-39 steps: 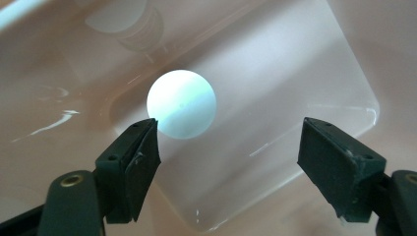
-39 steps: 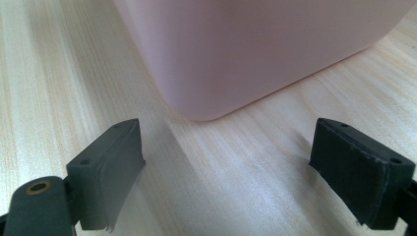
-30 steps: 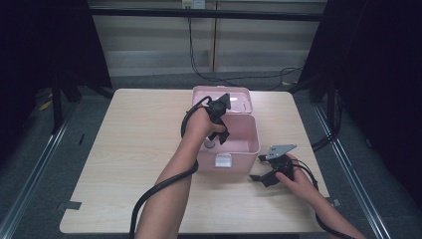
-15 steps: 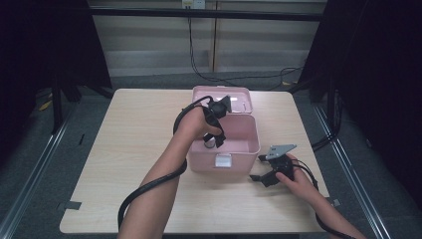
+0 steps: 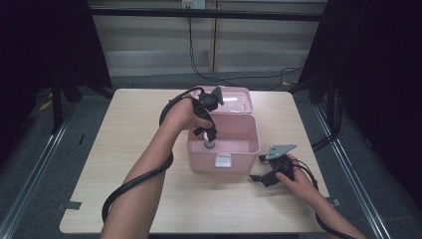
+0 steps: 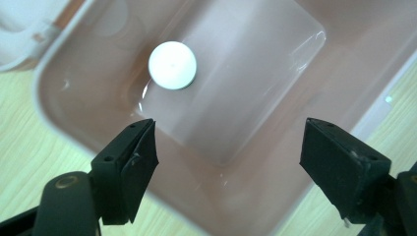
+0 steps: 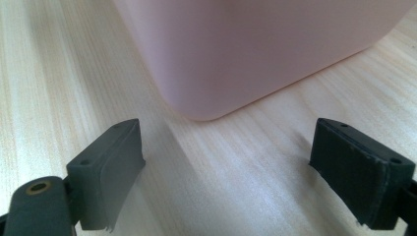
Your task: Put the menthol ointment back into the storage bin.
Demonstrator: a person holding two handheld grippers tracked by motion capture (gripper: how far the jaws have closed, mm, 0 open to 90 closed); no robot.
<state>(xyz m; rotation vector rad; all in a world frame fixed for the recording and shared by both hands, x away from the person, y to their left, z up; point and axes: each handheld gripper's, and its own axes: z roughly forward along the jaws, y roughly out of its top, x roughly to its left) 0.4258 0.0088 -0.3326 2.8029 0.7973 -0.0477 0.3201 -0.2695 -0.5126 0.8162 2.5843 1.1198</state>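
Observation:
A pink box [image 5: 251, 144] stands open on the wooden table [image 5: 124, 129], its lid [image 5: 234, 100] folded back. Inside it, near one corner, stands a small container with a round white cap [image 6: 172, 65], also seen from above as the white cap [image 5: 210, 145]. My left gripper [image 5: 206, 134] hangs over the box's left side, pointing down; its jaws stand wide open with nothing between them, left gripper [image 6: 228, 162]. My right gripper [image 5: 260, 168] rests low on the table just right of the box's front corner [image 7: 206, 110], open and empty, right gripper [image 7: 226, 172].
Black cables trail from both grippers across the table. A white latch [image 5: 223, 161] sits on the box's front wall. Bare tabletop lies left of and in front of the box. The table's front edge [image 5: 199, 232] is close to the forearms.
The left gripper has shifted slightly left and lower over the box, and the white-capped container now stands free beneath its open jaws. The right gripper has stayed still.

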